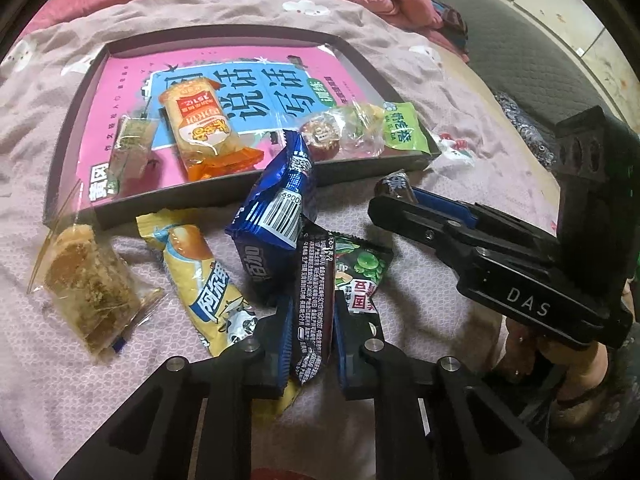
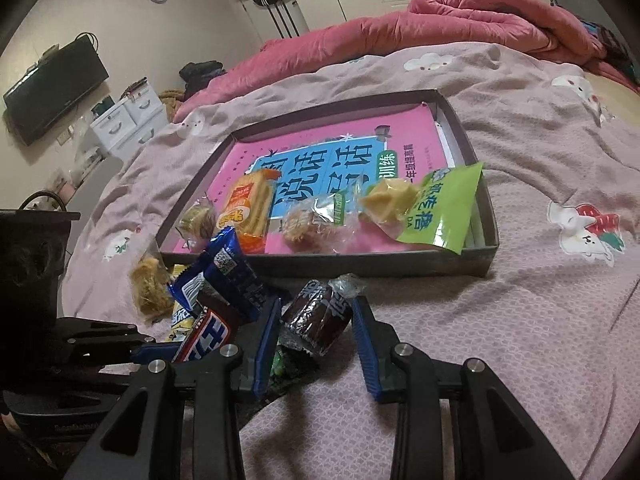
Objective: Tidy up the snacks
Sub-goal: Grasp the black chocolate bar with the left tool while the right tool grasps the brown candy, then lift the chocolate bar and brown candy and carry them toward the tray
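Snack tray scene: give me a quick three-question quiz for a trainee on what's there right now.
1. True or false: the green pouch lies outside the tray.
2. The left tongs are clamped on: A) the black-wrapped bar, B) a yellow packet, C) a blue packet.
3. Fill in: the book lying in the tray has a ___ cover.
Key: 1 false; 2 A; 3 pink.
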`<state>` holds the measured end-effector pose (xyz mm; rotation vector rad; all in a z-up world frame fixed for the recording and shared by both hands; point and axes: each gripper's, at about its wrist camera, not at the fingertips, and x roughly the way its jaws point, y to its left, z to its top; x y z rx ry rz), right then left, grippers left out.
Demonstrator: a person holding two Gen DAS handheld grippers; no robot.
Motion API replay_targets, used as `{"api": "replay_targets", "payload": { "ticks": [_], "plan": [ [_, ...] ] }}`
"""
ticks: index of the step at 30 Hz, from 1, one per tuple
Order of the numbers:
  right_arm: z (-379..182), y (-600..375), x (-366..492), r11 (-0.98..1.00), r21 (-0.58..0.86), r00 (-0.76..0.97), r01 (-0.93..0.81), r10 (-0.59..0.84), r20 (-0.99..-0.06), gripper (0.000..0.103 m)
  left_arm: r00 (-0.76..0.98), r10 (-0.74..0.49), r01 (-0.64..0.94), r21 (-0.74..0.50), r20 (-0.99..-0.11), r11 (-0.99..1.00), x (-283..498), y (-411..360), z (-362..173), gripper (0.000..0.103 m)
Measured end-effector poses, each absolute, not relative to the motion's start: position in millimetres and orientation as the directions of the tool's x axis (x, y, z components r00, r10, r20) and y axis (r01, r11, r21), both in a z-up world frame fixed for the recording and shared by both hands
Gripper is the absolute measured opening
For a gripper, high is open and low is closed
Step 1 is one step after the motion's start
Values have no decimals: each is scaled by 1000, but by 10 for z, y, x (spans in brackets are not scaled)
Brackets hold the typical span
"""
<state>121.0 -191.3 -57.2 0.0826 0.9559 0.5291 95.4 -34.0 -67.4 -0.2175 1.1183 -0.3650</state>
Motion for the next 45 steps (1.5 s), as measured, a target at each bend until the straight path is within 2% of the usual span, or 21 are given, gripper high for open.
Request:
{"api": "replay_targets", "payload": {
  "ticks": [20,45],
  "plan": [
    [-384,-1915,1102,866,290,504,-407,478,-720,37,488,-374,166,-337,-788,927,816,-164,-203,18],
    [-226,-2036,1111,876,297,565,-380,474,-676,37,597,-297,13,-361,-745,932,869,409,-38,18]
  ]
}}
